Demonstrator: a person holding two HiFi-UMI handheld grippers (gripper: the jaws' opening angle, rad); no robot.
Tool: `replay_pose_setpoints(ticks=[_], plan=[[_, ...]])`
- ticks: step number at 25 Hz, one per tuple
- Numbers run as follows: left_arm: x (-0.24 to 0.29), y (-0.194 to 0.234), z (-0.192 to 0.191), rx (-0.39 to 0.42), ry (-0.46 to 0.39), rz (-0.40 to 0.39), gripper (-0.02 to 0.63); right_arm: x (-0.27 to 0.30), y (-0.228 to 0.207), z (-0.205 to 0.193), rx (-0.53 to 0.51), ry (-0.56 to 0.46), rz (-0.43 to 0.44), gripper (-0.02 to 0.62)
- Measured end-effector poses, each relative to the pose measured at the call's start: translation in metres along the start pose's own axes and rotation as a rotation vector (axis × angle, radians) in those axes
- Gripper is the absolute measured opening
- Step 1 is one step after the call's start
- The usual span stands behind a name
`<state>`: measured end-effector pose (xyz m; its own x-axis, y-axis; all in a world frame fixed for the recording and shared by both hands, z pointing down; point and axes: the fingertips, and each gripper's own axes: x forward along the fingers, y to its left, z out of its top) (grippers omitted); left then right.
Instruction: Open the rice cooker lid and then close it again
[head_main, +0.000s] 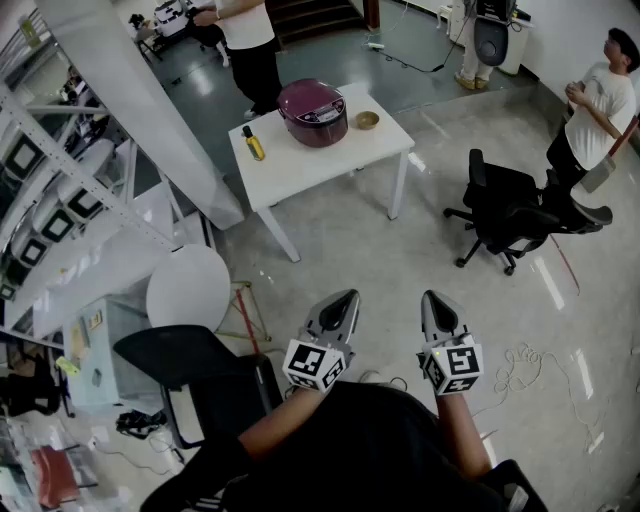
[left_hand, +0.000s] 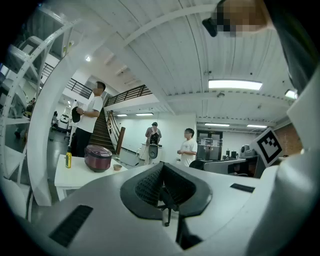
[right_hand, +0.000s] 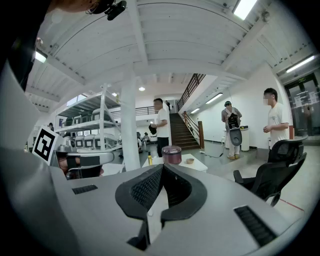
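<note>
A maroon rice cooker (head_main: 313, 112) with its lid down stands on a white table (head_main: 300, 160) far ahead of me. It also shows small in the left gripper view as the rice cooker (left_hand: 98, 158) and in the right gripper view as the rice cooker (right_hand: 171, 154). My left gripper (head_main: 343, 300) and right gripper (head_main: 438, 301) hang side by side near my body, well short of the table. Both are shut with nothing between the jaws; the tips meet at the left gripper (left_hand: 162, 166) and right gripper (right_hand: 162, 167).
On the table stand a yellow bottle (head_main: 254, 143) and a small bowl (head_main: 367, 120). A black office chair (head_main: 510, 205) stands on the right, a round white stool (head_main: 189, 288) and a black chair (head_main: 190, 375) at my left. Shelving (head_main: 60, 200) runs along the left. Several people stand around.
</note>
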<state>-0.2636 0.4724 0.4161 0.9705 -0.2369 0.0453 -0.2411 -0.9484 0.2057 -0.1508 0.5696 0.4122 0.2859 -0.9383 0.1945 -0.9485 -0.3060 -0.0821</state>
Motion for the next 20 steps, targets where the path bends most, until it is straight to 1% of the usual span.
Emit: replay_pose_setpoints(ticks=[3,11,16,20], plan=[[0.001,-0.003,-0.001,0.001,-0.002,-0.013,0.003,-0.001,-0.008,0.005,0.001,-0.025,-0.02,-0.002],[-0.003,-0.006,-0.003,0.007,0.002,-0.026,0.003,-0.004,-0.012,0.003,0.006,-0.035,0.0,0.0],[0.001,-0.008,-0.003,0.009,0.006,-0.043,0.003,-0.015,-0.023,0.013,0.034,-0.099,-0.007,-0.002],[0.002,-0.007,-0.011,-0.01,0.027,-0.053,0.003,-0.017,-0.027,0.004,0.024,-0.062,0.023,0.0]])
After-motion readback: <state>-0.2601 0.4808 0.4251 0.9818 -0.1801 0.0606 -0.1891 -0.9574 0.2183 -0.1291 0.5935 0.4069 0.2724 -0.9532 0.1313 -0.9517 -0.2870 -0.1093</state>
